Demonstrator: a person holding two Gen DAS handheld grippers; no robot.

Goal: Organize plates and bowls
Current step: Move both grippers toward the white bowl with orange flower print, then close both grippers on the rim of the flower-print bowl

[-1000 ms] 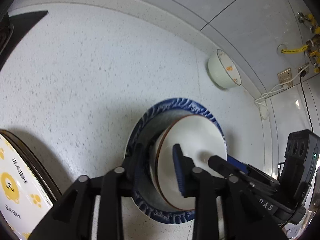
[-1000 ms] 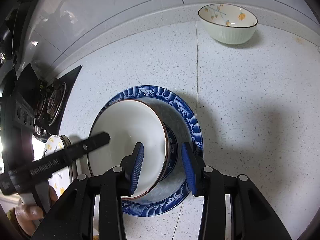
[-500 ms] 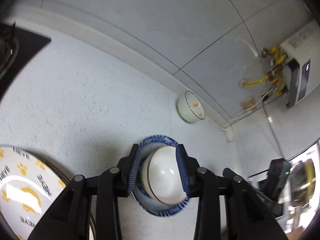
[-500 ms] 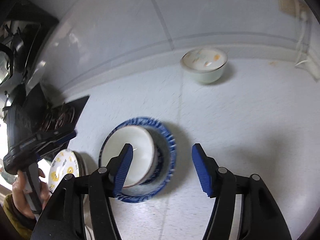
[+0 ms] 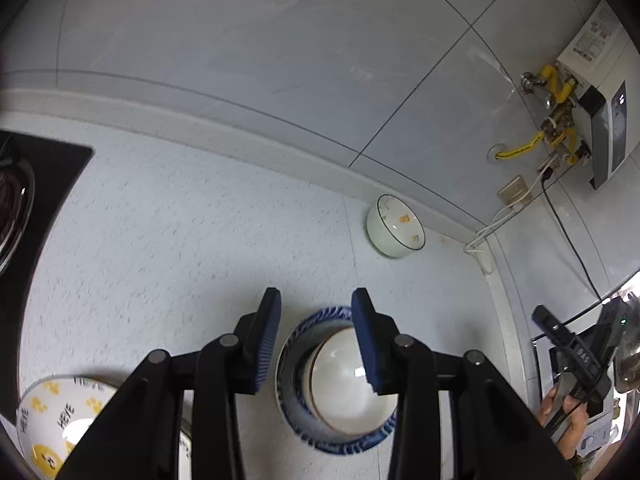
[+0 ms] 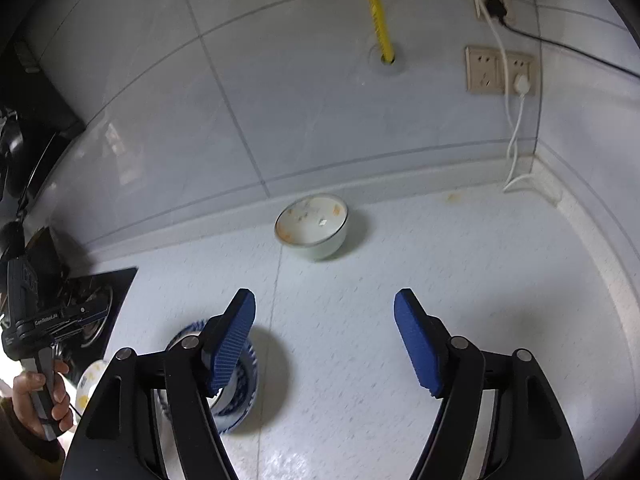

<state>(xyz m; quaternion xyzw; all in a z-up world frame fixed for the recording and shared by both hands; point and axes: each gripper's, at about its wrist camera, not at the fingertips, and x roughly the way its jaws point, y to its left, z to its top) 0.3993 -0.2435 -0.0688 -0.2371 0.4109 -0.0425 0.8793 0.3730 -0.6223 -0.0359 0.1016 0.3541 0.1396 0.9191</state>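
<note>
Both fisheye cameras are riding on hand-held grippers, looking forward and downward along their own fingers from well above the speckled countertop (image 5: 160,248), toward the tiled back wall (image 5: 248,40). The left wrist view is facing the wall with the stove corner at its left edge and the wall sockets at right. The right wrist view is looking more squarely at the sockets (image 6: 500,68) in its upper right. Both are sharing the small floral bowl (image 5: 395,227) (image 6: 312,226) by the wall, the blue-rimmed plate (image 5: 336,380) (image 6: 236,384) low in frame, and each other's gripper at an edge.
</note>
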